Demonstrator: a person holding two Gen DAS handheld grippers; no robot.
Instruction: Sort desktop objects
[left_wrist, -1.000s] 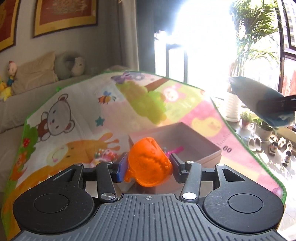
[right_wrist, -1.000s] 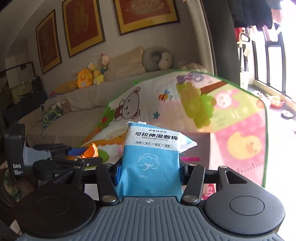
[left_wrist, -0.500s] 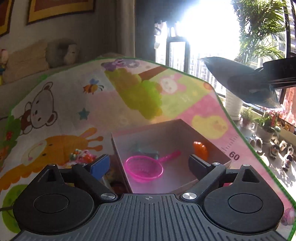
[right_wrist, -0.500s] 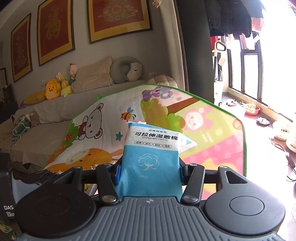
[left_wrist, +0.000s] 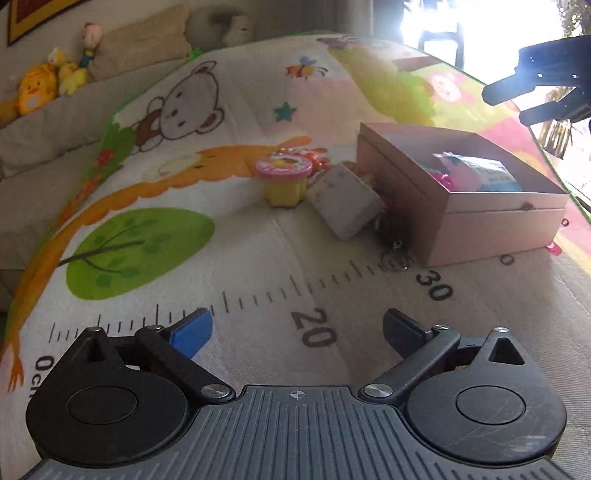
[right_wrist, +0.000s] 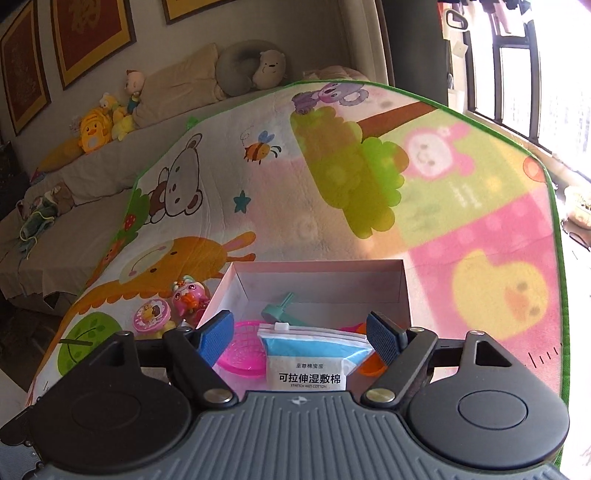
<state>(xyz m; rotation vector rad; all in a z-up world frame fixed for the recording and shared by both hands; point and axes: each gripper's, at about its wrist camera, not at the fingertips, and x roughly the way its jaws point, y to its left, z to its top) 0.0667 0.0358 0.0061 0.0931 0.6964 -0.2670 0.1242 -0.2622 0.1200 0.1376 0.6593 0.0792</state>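
One cotton pack (right_wrist: 314, 354) lies between right claw (right_wrist: 303, 334) fingers.

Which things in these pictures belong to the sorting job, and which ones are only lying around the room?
Part of the job:
- box
- blue cotton pack inside it
- pink strainer inside it
- yellow cup with pink lid on the mat
- grey pouch beside the box
- left gripper, right gripper, both open

Only lying around:
- plush toys
- pillows
- framed pictures

The mat (left_wrist: 258, 266) in front of your left gripper (left_wrist: 295, 328) is bare. Farther on, the yellow cup (left_wrist: 284, 181), grey pack (left_wrist: 343, 201) and box (left_wrist: 491, 225) block the way.
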